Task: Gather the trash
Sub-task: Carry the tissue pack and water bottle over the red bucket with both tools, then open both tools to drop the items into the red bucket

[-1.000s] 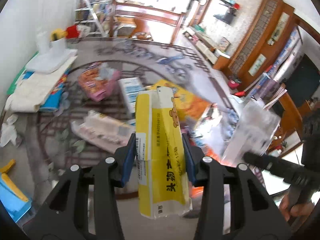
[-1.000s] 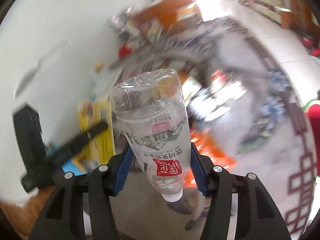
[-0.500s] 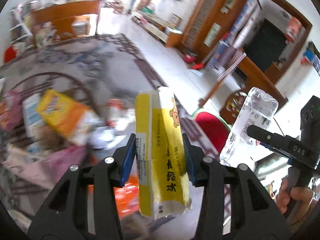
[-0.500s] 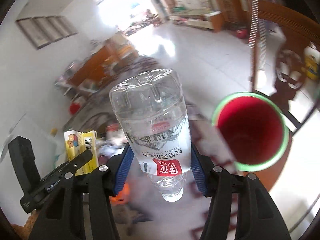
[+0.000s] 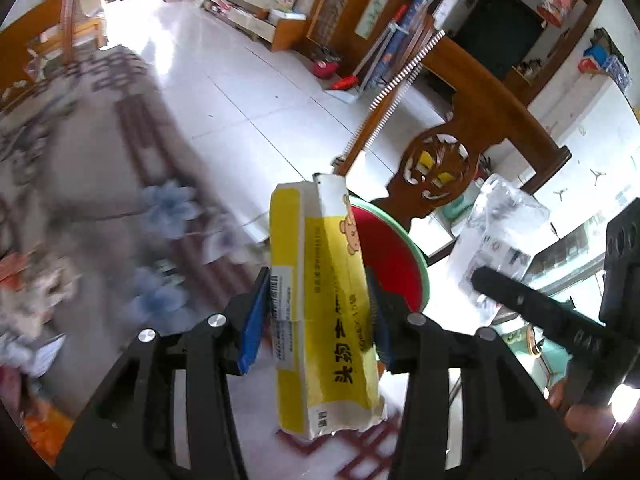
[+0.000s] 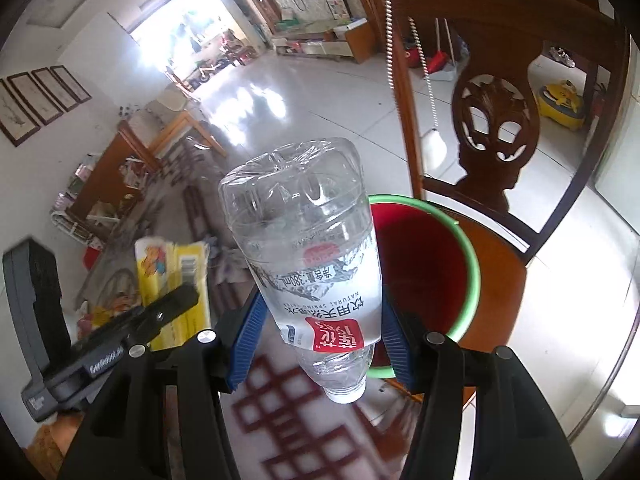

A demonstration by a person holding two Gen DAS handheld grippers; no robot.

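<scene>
Left gripper (image 5: 316, 312): we saw it clamped on a yellow carton (image 5: 320, 304) at the lower centre of the left wrist frame, blue pads pressed to both long sides.
Carton: tall and flat, yellow with a white strip, a cartoon bear near its top, a barcode sticker on its left edge and black characters low on its face; the bottom edge looked torn and creased. We also saw it at the left of the right wrist frame (image 6: 176, 276).
Right gripper (image 6: 320, 320): we found it gripping a clear bottle (image 6: 308, 248) in the centre of its frame, cap end toward the camera.
Bottle: see-through, dented plastic with a red and white label and a white cap; in the left wrist frame it sat at the right edge (image 5: 500, 232).
Bucket (image 6: 432, 264): red inside with a green rim, standing on a wooden chair (image 6: 496, 128) just behind the bottle; we saw it behind the carton too (image 5: 396, 256).
Floor (image 6: 304, 96): glossy white tiles, upper half.
</scene>
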